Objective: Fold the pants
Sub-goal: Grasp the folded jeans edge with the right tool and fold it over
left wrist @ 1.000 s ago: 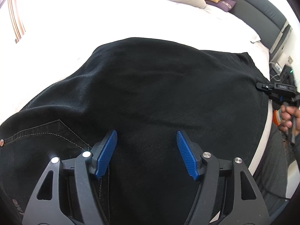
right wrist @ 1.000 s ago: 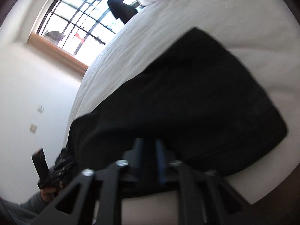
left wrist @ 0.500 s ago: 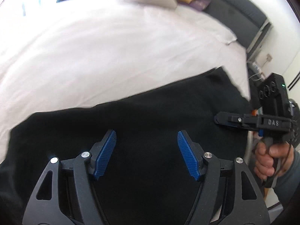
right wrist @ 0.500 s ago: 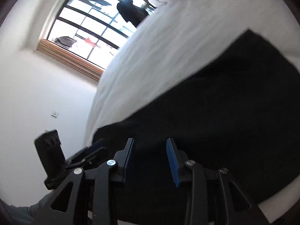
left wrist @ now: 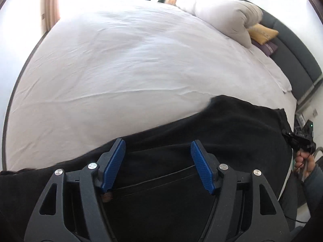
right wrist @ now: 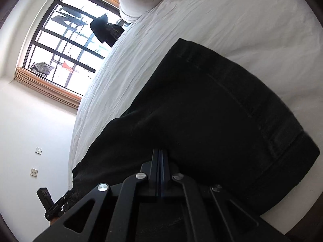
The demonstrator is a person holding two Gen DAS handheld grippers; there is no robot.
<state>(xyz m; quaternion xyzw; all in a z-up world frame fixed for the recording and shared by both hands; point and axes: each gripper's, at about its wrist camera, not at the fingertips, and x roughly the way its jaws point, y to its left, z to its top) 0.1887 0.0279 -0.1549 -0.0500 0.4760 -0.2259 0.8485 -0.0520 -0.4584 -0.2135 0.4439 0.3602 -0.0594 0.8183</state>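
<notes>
One pair of black pants [left wrist: 201,133] lies along the near edge of the bed [left wrist: 125,64], and I hold two claws. My left claw [left wrist: 158,166] hangs spread wide over the cloth, gripping nothing. My right claw [right wrist: 159,162] is pressed closed at the pants' near right edge; it seems to pinch the fabric, though dark cloth hides the tips. At the bed's far corner sit one rolled duvet [left wrist: 224,16] and two cushions, yellow [left wrist: 262,33] over purple [left wrist: 266,47].

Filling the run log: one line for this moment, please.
left claw: open over pants | right claw: shut at pants edge | pants: on bed
</notes>
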